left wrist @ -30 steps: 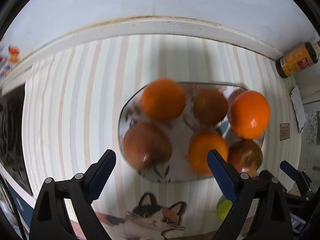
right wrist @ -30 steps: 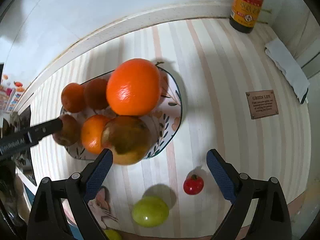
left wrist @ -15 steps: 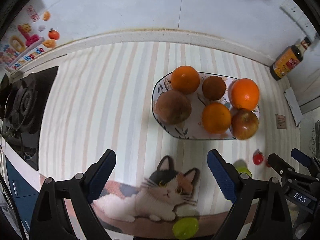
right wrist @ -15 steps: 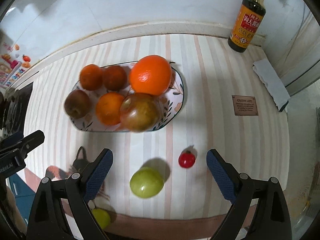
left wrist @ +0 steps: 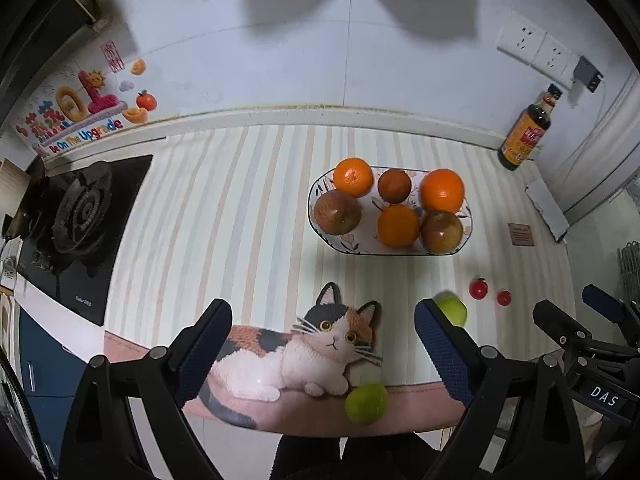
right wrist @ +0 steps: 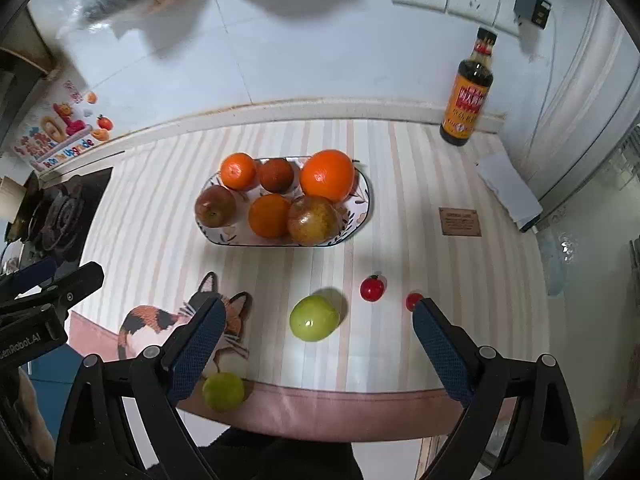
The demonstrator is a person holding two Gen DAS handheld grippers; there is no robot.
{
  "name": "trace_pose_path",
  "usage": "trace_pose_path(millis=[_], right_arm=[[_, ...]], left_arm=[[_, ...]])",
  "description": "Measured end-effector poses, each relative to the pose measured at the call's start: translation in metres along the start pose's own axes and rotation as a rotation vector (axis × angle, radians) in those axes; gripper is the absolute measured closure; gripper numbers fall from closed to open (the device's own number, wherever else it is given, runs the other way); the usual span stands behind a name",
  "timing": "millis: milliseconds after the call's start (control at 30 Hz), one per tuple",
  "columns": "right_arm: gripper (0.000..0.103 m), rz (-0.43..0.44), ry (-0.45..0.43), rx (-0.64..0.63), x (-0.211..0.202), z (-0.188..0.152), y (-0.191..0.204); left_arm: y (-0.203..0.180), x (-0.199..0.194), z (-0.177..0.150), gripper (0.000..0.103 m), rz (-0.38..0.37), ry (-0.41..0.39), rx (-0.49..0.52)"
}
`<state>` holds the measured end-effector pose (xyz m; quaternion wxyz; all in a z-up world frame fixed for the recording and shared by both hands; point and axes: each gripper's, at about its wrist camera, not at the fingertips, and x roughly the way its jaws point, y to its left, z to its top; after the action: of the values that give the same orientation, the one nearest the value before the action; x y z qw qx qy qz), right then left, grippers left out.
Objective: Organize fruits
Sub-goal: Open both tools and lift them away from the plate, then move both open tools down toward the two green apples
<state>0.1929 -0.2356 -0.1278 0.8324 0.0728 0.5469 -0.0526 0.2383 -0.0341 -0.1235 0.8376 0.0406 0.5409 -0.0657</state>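
A striped countertop [right wrist: 168,216] seen from above. An oval patterned plate [right wrist: 362,208] sits at its middle, well clear of every edge, holding six fruits: three oranges, one the large orange [right wrist: 327,175] at 2 o'clock on the plate, two reddish apples and a dark brown fruit.

From the plate, toward 6 o'clock, a large green fruit [right wrist: 314,317] lies loose on open stripes, with two cherry tomatoes [right wrist: 372,288] at its 2 o'clock. A smaller green fruit [right wrist: 223,391] rests on the pink front border, right at the counter's near edge, beside a printed cat [left wrist: 320,344].

At 9 o'clock a black gas stove [left wrist: 76,216] bounds the counter; at 1 o'clock a sauce bottle [right wrist: 466,92] stands against the back wall.

The left gripper [left wrist: 322,350] and right gripper [right wrist: 316,348] both hang above the front edge, jaws spread wide, nothing between them.
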Motion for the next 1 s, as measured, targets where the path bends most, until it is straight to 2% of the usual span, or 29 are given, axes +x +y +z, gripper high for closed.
trace_pose_path(millis=[400,600,1000], right_arm=[[0.006,0.012,-0.094,0.017,-0.081,-0.025,-0.005],[0.006,0.023,-0.097,0.031,-0.094,-0.035,-0.007],[0.006,0.061,-0.068,0.052,-0.090,-0.039,-0.014]], left_arm=[[-0.005,-0.054,-0.022,0.009,-0.034,-0.051,0.003],[-0.009,-0.062,-0.028,0.009,-0.049,-0.045,-0.008],[-0.015,-0.064,-0.029,0.009,-0.045,-0.041,-0.009]])
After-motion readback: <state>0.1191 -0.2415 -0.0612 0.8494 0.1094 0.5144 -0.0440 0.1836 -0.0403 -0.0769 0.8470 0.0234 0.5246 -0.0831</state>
